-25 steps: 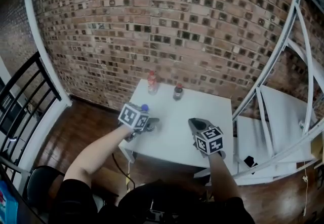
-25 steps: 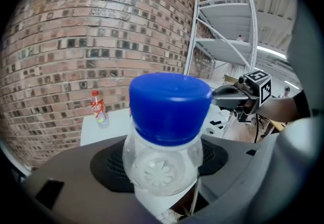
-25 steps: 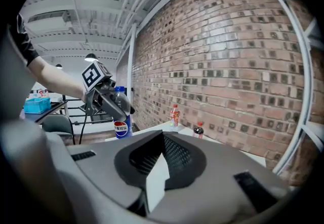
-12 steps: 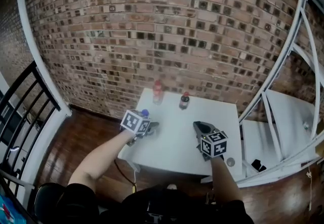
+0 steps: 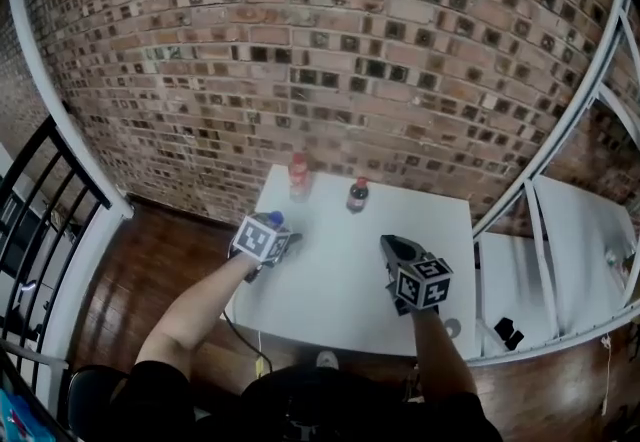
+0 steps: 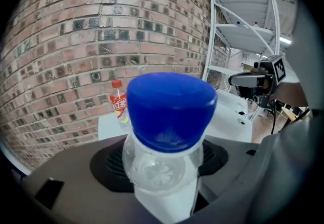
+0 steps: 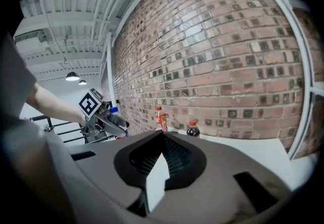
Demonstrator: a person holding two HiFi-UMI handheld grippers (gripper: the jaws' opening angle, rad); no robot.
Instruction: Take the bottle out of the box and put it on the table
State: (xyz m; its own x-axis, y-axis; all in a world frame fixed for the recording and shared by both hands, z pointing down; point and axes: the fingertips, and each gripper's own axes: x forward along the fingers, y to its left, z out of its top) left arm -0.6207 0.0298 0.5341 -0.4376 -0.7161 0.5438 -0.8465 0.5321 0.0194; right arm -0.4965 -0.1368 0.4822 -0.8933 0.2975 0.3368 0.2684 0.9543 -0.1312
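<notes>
My left gripper [image 5: 270, 242] is shut on a clear bottle with a blue cap [image 5: 276, 219], held over the left edge of the white table [image 5: 340, 280]. In the left gripper view the bottle [image 6: 169, 116] fills the middle, upright between the jaws of the left gripper [image 6: 167, 177]. My right gripper [image 5: 395, 248] hovers over the table's right half, shut with nothing in it. The right gripper view shows the right gripper [image 7: 163, 139] with its jaws together, and the left gripper [image 7: 101, 116] with the bottle at the far left. No box is in view.
A red-capped bottle [image 5: 298, 177] and a dark cola bottle [image 5: 357, 195] stand at the table's back edge by the brick wall. White stair rails [image 5: 540, 200] rise at the right, and a black railing [image 5: 40, 200] stands at the left. A small dark object [image 5: 508, 333] lies on a step.
Both grippers have moved forward over the table. The left one has sunk a little with the bottle still in it. The right gripper has rolled slightly.
</notes>
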